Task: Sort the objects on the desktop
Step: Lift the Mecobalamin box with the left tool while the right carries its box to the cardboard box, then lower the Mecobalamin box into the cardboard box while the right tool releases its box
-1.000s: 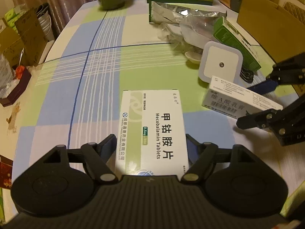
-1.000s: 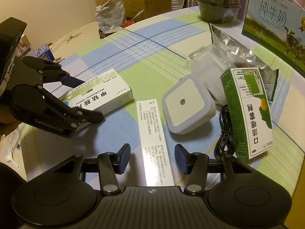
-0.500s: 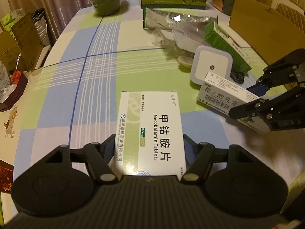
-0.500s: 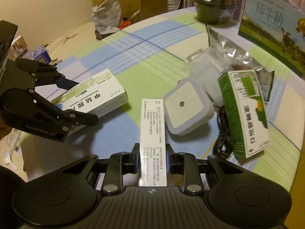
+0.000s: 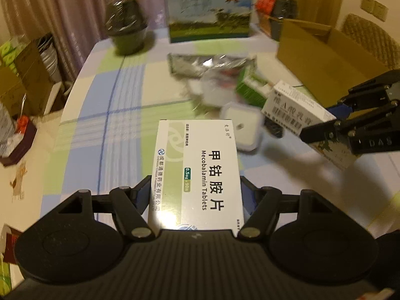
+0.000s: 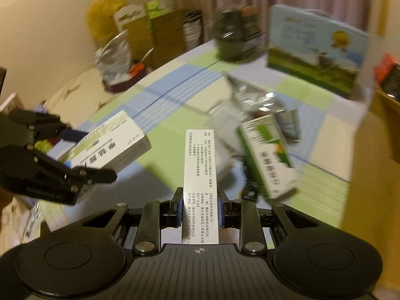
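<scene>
Boxes of medicine are up off the checked surface [image 5: 120,105], one in each gripper. Far right sits the open cardboard box [image 5: 325,57], likely the place to drop them. Your left gripper [image 5: 196,195] squeezes the wide tablet box [image 5: 197,172] by its long sides. Your right gripper [image 6: 200,210] pinches the thin white box [image 6: 200,175] at its near end. Keep both squeezes firm and both boxes level. Carry them high over the green box [image 6: 267,157] and the white square light [image 5: 242,127].
</scene>
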A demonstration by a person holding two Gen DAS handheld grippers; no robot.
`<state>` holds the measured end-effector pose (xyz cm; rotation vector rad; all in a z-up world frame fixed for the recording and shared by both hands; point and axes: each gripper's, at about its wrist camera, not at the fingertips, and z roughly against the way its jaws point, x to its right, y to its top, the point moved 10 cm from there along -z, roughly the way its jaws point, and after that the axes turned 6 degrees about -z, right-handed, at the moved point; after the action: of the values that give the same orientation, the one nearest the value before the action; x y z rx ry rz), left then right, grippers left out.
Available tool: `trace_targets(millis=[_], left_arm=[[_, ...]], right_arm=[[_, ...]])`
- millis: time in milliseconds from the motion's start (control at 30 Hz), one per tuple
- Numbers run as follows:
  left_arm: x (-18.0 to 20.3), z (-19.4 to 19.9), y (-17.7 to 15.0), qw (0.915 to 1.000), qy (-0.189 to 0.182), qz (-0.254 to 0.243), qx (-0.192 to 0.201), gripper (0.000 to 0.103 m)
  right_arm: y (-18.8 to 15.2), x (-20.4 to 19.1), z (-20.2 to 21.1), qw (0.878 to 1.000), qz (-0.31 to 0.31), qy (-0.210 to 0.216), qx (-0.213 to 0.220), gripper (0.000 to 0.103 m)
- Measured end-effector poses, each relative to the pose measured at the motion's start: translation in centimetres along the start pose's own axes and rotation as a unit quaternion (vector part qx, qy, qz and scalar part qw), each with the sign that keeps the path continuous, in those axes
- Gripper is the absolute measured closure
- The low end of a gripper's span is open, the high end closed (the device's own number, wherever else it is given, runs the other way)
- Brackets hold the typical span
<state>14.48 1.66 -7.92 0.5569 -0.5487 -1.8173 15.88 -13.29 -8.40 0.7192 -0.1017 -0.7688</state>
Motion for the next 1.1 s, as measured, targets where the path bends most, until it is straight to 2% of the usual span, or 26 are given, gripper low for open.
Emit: trace_targets(millis=[300, 567, 900, 1100], left_arm=[[8.4, 2.5, 8.2, 0.997, -0.05, -0.04, 0.043, 0.036], [18.1, 2.2, 15.7, 0.9895, -0.103, -0.072, 0.071, 0.036], [27.2, -1.8, 21.0, 0.9813, -0.146, -0.099, 0.076, 0.036], [29.6, -3.9, 22.2, 0.9795, -0.16, -0.099, 0.072, 0.036]], right_arm=[[1.8, 8.3, 9.8, 0.991, -0.079, -0.087, 0.058, 0.08], [0.8, 17.3, 17.0, 0.976, -0.128, -0.155, 0.082, 0.08], [-1.7, 25.0, 19.7, 0.961, -0.182, -0.188, 0.093, 0.08], [-2.3, 27.4, 19.2, 0.956, -0.203, -0.188, 0.094, 0.08]])
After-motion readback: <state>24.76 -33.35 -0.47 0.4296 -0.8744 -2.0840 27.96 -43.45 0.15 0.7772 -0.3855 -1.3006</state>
